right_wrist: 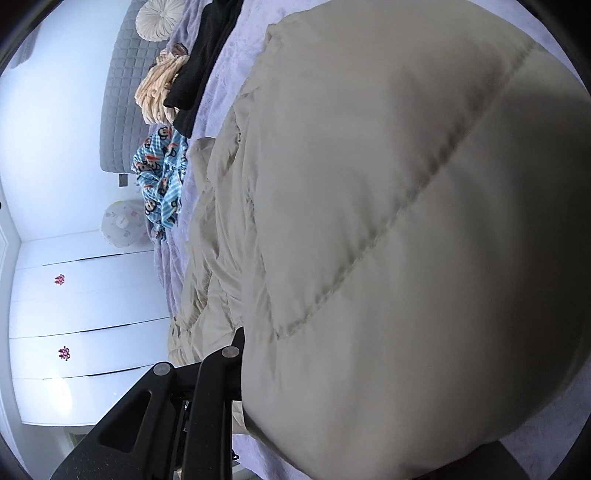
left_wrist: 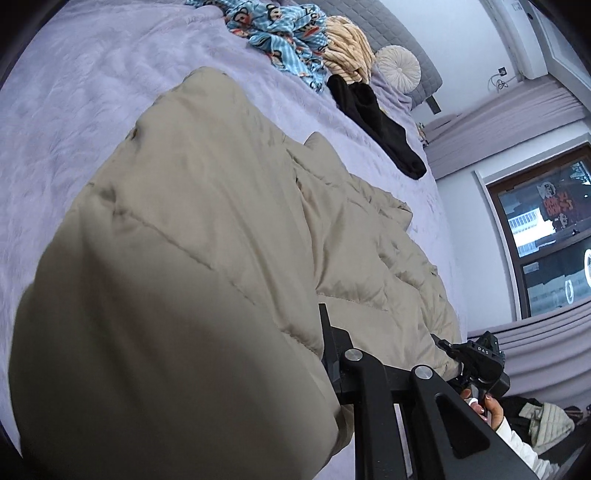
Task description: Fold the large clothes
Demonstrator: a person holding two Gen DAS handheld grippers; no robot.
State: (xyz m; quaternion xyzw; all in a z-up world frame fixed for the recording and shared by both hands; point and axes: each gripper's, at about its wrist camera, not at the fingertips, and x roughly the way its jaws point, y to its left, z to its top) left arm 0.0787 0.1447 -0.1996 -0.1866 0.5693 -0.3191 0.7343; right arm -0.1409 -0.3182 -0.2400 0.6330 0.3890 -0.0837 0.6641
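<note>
A puffy beige quilted coat point(left_wrist: 207, 236) lies on the lilac plush bed point(left_wrist: 74, 110), bare blanket beyond. Both hand-held grippers, left point(left_wrist: 325, 354) and right point(right_wrist: 240, 354), are buried in its folds; grip unclear.

Lavender bed cover point(left_wrist: 110, 92) with a blue monkey-print blanket point(left_wrist: 280, 33), a cream striped throw point(left_wrist: 347, 48) and a black garment point(left_wrist: 373, 122) piled near the grey quilted headboard point(right_wrist: 125, 92). Round pleated cushion point(left_wrist: 399, 66) there too.
</note>
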